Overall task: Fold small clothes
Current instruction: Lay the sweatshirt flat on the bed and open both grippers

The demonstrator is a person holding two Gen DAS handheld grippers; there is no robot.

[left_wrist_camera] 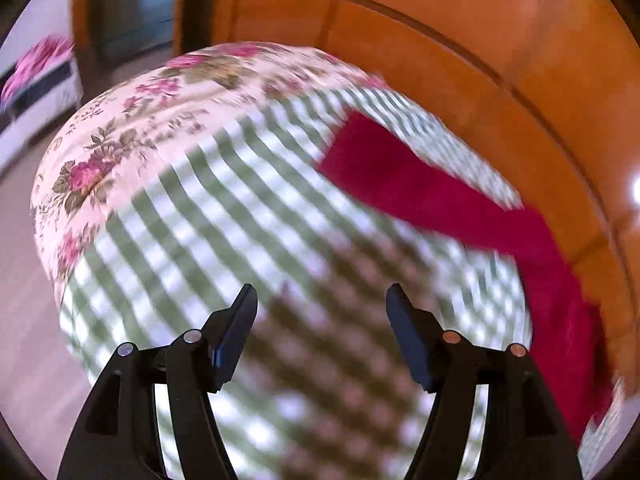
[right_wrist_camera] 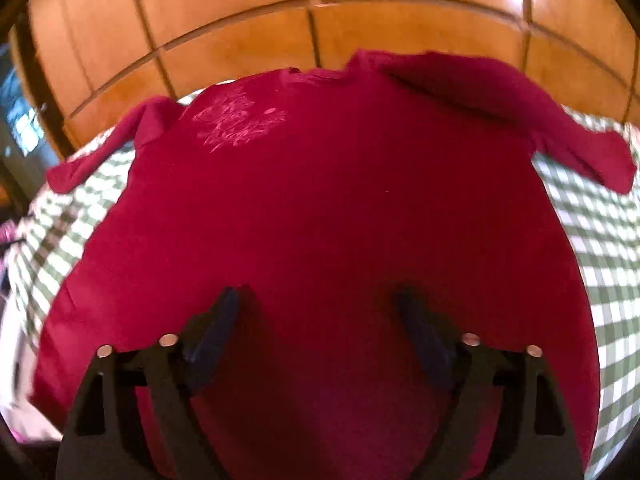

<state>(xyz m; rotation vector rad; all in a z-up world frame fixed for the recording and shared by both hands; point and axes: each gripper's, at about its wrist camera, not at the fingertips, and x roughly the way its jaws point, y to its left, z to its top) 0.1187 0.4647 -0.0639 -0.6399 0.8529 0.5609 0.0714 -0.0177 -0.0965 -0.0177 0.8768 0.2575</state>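
I see the red shirt [right_wrist_camera: 320, 208] spread flat on the green-checked cloth [left_wrist_camera: 224, 232], collar at the far side by the wooden headboard [right_wrist_camera: 248, 52], its 2 sleeves out to left and right. My right gripper [right_wrist_camera: 318, 300] hangs released over the near hem, holding nothing. My left gripper [left_wrist_camera: 322, 300] is released too, above bare checks, the shirt to its right. A floral sheet [left_wrist_camera: 132, 120] lies far left.
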